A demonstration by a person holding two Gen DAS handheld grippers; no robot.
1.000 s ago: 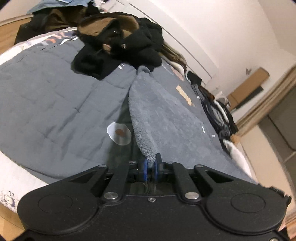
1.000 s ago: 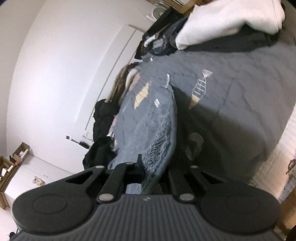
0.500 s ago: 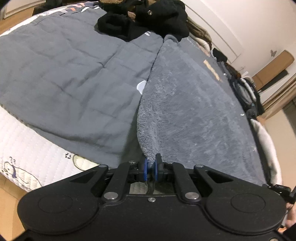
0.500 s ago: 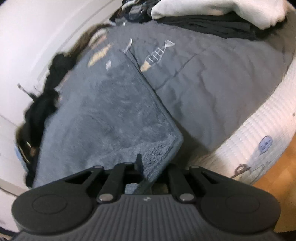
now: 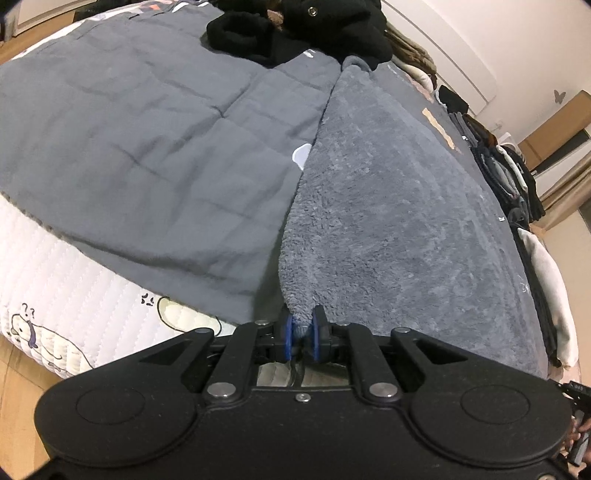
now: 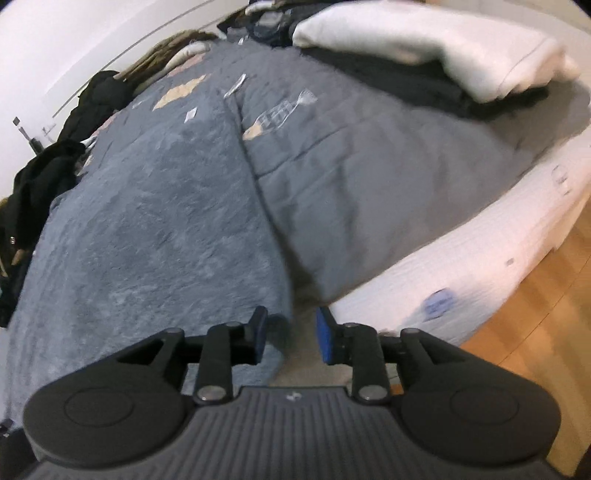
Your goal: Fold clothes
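Note:
A grey-blue fleece garment [image 5: 388, 206] lies spread flat on the bed's grey quilt [image 5: 147, 129], reaching to the near edge. In the left wrist view, my left gripper [image 5: 301, 332] has its blue pads on the fleece's near corner; its jaws are opening slightly while the fleece still sits pinched between them. In the right wrist view, the fleece [image 6: 147, 221] fills the left half. My right gripper [image 6: 290, 332] is opening; the other near corner lies against its left finger and partly in the gap, with the pads off it.
A pile of black clothes [image 5: 295, 29] sits at the far end of the bed. Folded white and dark clothes [image 6: 424, 44] are stacked at the right. The white printed mattress edge [image 6: 480, 258] drops to a wooden floor [image 6: 535, 314].
Both grippers came down and the fleece went from hanging in a fold to lying flat on the quilt. The right jaws parted and let go of their corner; the left still holds.

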